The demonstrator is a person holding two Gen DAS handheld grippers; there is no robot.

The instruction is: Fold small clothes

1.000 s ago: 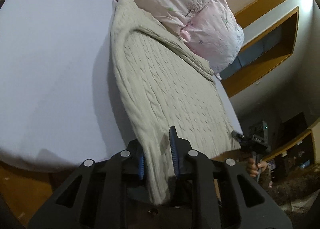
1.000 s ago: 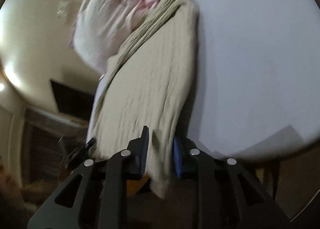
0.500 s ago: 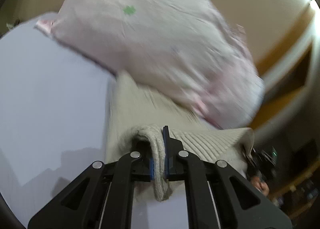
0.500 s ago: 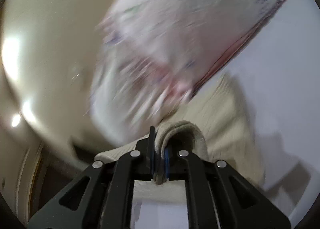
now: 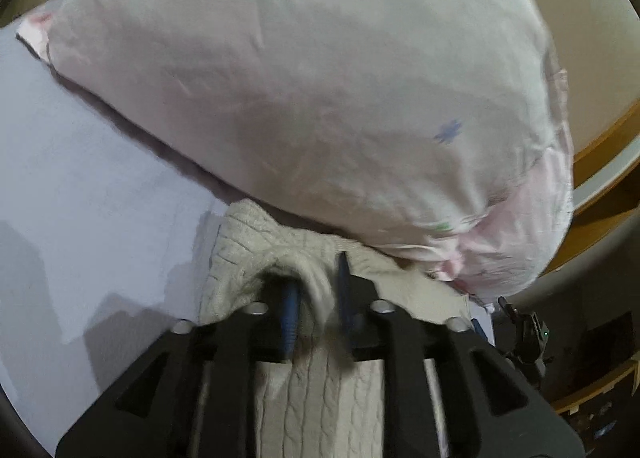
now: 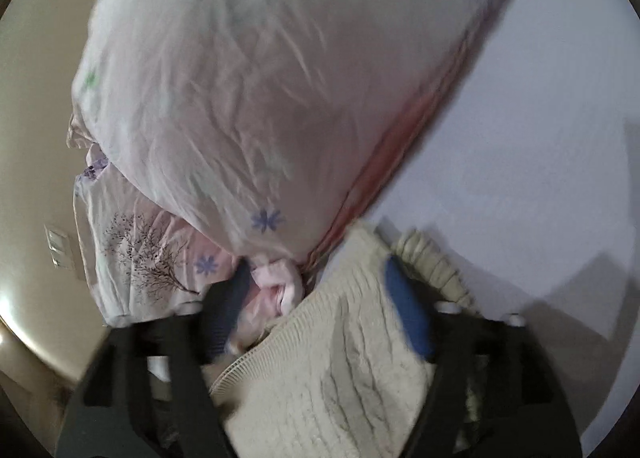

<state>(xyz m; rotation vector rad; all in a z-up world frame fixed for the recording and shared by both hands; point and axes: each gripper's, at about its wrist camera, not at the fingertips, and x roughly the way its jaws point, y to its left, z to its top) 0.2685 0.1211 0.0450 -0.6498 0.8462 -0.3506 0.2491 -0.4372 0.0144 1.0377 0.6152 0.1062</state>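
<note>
A cream cable-knit sweater (image 5: 312, 398) lies folded over on the pale lilac bed sheet (image 5: 100, 198), its far edge against a pink pillow. My left gripper (image 5: 316, 278) has its jaws a little apart with a fold of the sweater's hem still between them. In the right wrist view the sweater (image 6: 340, 370) lies under my right gripper (image 6: 316, 290), whose jaws stand wide apart and hold nothing.
A large pink flowered pillow (image 5: 320, 98) fills the space just ahead of both grippers; it also shows in the right wrist view (image 6: 260, 98). A wooden headboard shelf (image 5: 600, 178) is at the right. Bare sheet (image 6: 540, 158) lies to the right of the sweater.
Both grippers carried the sweater's near edge forward to the pillow, folding it over. The right gripper has opened wide and let go; the left jaws have loosened.
</note>
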